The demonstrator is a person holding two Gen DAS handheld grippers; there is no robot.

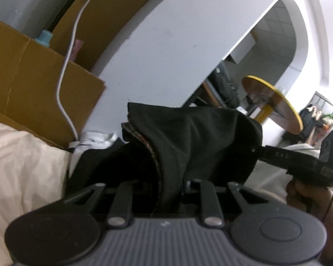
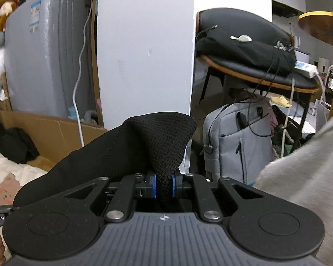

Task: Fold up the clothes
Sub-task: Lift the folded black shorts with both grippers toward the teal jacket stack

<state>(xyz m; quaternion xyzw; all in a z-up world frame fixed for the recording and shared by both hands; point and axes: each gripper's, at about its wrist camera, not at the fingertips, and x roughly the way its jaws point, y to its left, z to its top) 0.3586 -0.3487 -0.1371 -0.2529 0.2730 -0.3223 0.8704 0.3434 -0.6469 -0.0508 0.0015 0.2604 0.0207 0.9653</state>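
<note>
A black knit garment (image 1: 188,137) hangs between both grippers, lifted off the cream bedsheet (image 1: 22,173). My left gripper (image 1: 166,188) is shut on one bunched edge of it; the fingertips are buried in the cloth. My right gripper (image 2: 163,186) is shut on another edge of the same garment (image 2: 157,141), which is pinched between the blue pads (image 2: 152,186) and stands up in a peak. The right gripper's body also shows at the right of the left wrist view (image 1: 299,161).
A cardboard box (image 1: 33,84) and a white cable (image 1: 64,84) stand to the left by a white pillar (image 2: 144,51). A grey backpack (image 2: 239,141) sits under a chair (image 2: 255,66) with a black bag. A round yellow-edged table (image 1: 273,102) stands further off.
</note>
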